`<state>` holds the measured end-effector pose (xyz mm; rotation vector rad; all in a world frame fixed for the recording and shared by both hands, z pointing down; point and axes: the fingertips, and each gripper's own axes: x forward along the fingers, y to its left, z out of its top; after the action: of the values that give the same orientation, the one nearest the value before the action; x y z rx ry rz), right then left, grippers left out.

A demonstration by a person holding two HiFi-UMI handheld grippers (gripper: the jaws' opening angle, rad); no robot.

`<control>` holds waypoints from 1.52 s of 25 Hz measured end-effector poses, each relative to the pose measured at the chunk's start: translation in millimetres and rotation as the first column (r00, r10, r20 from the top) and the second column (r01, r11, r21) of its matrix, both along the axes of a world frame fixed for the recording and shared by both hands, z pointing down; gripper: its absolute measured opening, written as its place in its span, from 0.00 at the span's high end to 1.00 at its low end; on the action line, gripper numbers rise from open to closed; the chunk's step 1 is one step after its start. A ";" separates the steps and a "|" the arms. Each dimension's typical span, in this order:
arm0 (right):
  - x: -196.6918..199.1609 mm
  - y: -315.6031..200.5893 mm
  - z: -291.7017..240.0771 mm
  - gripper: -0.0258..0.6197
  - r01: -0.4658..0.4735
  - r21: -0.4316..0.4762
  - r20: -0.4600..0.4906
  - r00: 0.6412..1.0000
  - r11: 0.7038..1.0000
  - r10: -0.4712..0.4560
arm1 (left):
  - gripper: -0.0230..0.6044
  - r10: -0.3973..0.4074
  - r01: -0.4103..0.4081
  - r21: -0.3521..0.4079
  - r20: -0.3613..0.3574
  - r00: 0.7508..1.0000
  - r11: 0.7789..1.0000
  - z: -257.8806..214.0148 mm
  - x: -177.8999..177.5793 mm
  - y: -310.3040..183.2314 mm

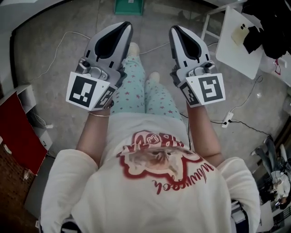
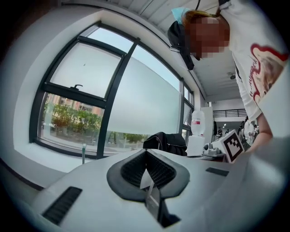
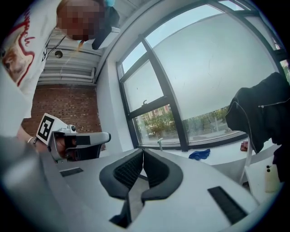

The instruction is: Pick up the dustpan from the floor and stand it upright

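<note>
Head view: left gripper (image 1: pixel 123 26) and right gripper (image 1: pixel 176 30) are level over the person's legs, centre frame. Green thing (image 1: pixel 128 6) on the floor (image 1: pixel 54 50) at top edge, cropped. Possibly the dustpan, can't confirm.
Left gripper view: jaws pressed together, nothing between. Only a window ahead, no dustpan.
Right gripper view: jaws pressed together, empty.
Dustpan is likely light, stiff plastic and slick, so take it by the handle.

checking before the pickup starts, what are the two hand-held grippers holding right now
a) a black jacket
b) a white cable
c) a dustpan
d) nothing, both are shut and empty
D: in their own views the left hand-held gripper and the right hand-held gripper each have their jaws closed tip to tip, with nothing between them.
</note>
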<state>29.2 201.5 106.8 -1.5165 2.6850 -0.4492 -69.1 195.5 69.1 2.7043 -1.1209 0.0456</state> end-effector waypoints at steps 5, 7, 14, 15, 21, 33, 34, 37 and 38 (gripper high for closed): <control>-7.6 20.3 -30.2 0.92 0.007 0.056 0.018 1.000 0.998 -0.008 | 0.93 0.018 -0.018 0.045 -0.003 1.000 0.999 -30.1 2.6 30.7; -13.5 27.5 -38.4 0.92 0.004 0.073 0.025 1.000 0.997 -0.005 | 0.93 0.025 -0.024 0.042 -0.016 1.000 0.999 -34.6 2.8 39.6; -45.7 70.5 -48.3 0.92 0.008 0.088 0.037 0.999 0.996 -0.011 | 0.93 0.075 -0.077 0.096 0.026 0.997 0.992 -53.2 -12.5 80.9; -52.3 78.4 -50.2 0.92 0.004 0.084 0.038 0.999 0.996 -0.007 | 0.93 0.084 -0.087 0.097 0.032 0.996 0.991 -55.2 -17.5 89.7; -105.8 125.5 -78.9 0.92 -0.021 0.110 -0.010 1.000 0.994 0.023 | 0.93 0.163 -0.163 0.118 0.008 0.987 0.980 -71.1 -61.6 141.9; -228.3 250.8 -130.2 0.92 -0.131 0.124 -0.081 0.987 0.983 0.142 | 0.93 0.328 -0.322 0.123 -0.033 0.944 0.939 -108.8 -180.0 270.7; -234.8 256.6 -133.2 0.92 -0.114 0.124 -0.090 0.988 0.986 0.126 | 0.93 0.331 -0.325 0.125 -0.036 0.943 0.938 -110.5 -183.5 277.1; -245.7 271.4 -144.6 0.92 -0.059 0.133 -0.106 0.992 0.989 0.073 | 0.93 0.322 -0.313 0.146 -0.040 0.946 0.939 -121.0 -187.5 291.1; -247.4 275.2 -149.5 0.92 -0.043 0.136 -0.112 0.992 0.990 0.058 | 0.93 0.311 -0.301 0.154 -0.046 0.949 0.941 -126.4 -187.9 294.2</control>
<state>-218.2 476.7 -42.7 -1.6158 2.6910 -0.1808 -257.0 489.6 -57.2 2.9604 -0.6991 -0.0854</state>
